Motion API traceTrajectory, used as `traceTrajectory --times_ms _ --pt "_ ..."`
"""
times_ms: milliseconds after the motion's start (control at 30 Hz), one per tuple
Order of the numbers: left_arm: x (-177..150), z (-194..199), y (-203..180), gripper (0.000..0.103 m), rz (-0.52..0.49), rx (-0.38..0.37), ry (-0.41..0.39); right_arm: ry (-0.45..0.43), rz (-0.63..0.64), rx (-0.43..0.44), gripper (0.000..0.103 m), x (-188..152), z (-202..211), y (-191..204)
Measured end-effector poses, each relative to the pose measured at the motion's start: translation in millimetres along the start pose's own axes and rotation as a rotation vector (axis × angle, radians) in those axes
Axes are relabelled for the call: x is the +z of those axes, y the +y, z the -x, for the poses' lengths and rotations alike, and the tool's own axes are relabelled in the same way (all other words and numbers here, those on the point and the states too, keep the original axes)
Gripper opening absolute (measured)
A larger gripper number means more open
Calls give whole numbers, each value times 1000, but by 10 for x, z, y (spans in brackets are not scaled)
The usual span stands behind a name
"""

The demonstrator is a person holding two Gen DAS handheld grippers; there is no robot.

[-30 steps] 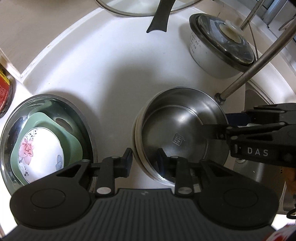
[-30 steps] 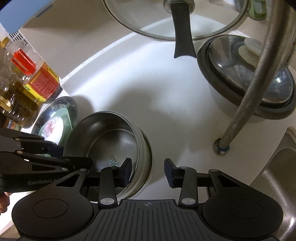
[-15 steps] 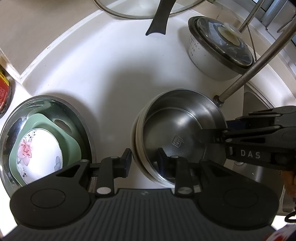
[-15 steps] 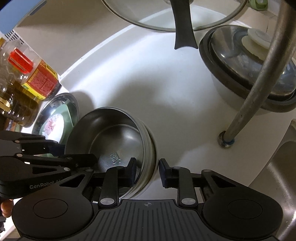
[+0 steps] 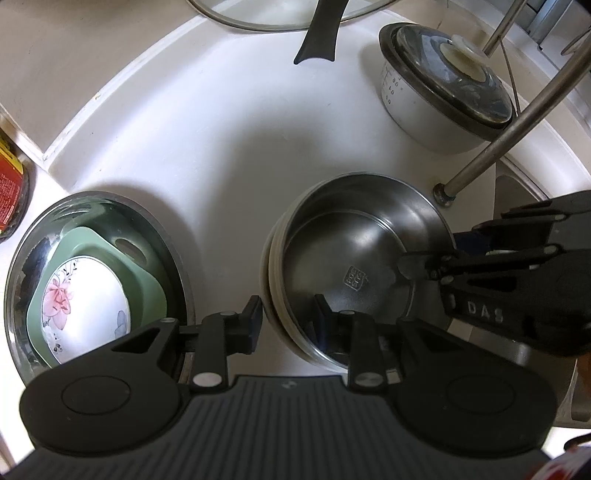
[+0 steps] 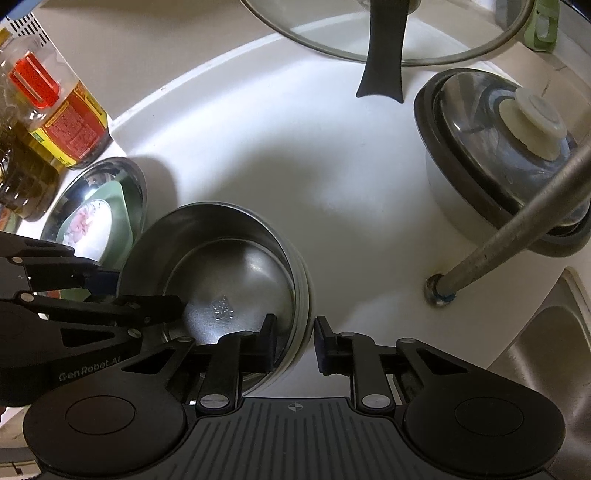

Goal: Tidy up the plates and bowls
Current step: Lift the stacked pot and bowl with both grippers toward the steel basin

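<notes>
A stack of steel bowls (image 5: 354, 254) stands on the white counter, also in the right wrist view (image 6: 236, 266). My left gripper (image 5: 288, 321) straddles its left rim, one finger outside and one inside, with a gap to the wall. My right gripper (image 6: 293, 339) straddles the right rim in the same way, closed almost onto the wall. At the left a wide steel bowl (image 5: 162, 236) holds a green dish (image 5: 144, 284) with a flowered white plate (image 5: 81, 302) in it.
A lidded white pot (image 5: 439, 96) stands at the back right. A faucet pipe (image 5: 517, 122) rises beside the stack, with the sink (image 6: 546, 339) to its right. A glass lid with a black handle (image 5: 321, 33) leans at the back. Oil bottles (image 6: 62, 114) stand at the left.
My right gripper has narrowed around the stack's right rim. The stack has shifted slightly away from the wide bowl. My left gripper has held its place on the left rim.
</notes>
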State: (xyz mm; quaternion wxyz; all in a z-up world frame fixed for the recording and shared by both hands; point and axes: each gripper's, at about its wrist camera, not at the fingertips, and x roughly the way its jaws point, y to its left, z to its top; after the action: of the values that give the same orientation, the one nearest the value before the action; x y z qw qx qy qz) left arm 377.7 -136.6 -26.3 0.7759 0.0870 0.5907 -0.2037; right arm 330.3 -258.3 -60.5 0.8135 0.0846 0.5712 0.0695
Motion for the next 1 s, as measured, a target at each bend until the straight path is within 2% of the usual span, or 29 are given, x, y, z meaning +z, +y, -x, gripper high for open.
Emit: traceTrajectory --times_ms 100,667,1000 --pt "3 -4 10 26 11 6 0 1 -22 14 20 17 -7 -21" --pt "-106 67 109 26 111 25 -28 -7 46 20 19 77 -63 77" --pt "-121 77 118 26 119 18 -27 -30 12 25 18 58 -39 58"
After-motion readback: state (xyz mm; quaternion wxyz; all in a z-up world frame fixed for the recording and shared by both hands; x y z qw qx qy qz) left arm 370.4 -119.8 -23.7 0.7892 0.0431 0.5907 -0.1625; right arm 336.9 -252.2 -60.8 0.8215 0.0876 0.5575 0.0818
